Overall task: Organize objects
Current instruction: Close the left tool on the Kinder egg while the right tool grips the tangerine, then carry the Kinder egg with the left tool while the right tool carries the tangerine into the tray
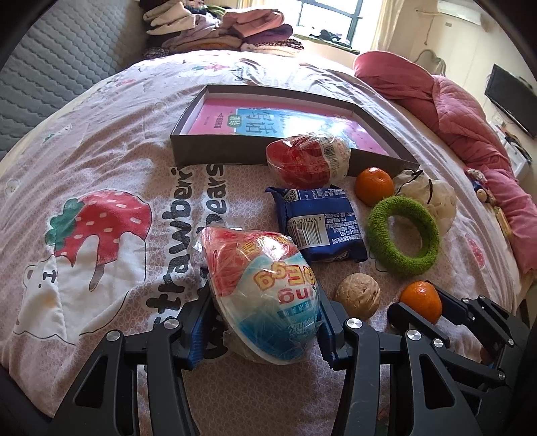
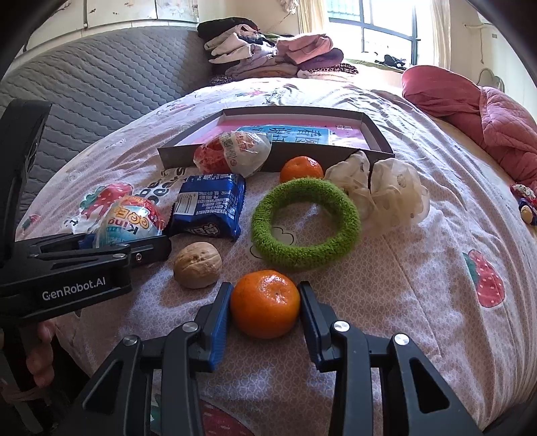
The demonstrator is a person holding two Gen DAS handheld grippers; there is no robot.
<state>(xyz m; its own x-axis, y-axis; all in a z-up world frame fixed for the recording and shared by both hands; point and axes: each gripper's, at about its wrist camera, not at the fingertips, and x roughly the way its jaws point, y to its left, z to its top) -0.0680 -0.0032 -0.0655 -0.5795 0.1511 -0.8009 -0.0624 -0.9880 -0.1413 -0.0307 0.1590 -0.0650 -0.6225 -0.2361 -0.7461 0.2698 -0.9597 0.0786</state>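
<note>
My left gripper has its jaws around a plastic-wrapped toy egg, red, white and blue, lying on the bed; the pads touch its sides. My right gripper straddles an orange mandarin, with the pads at or just off its skin. The egg and left gripper show in the right wrist view, and the mandarin in the left wrist view. A shallow grey box holding a pink book lies further back; it also shows in the right wrist view.
On the bedspread lie a second wrapped egg, a blue snack packet, a walnut, a green fuzzy ring, another mandarin and a white scrunchie. Folded clothes and a pink quilt sit behind.
</note>
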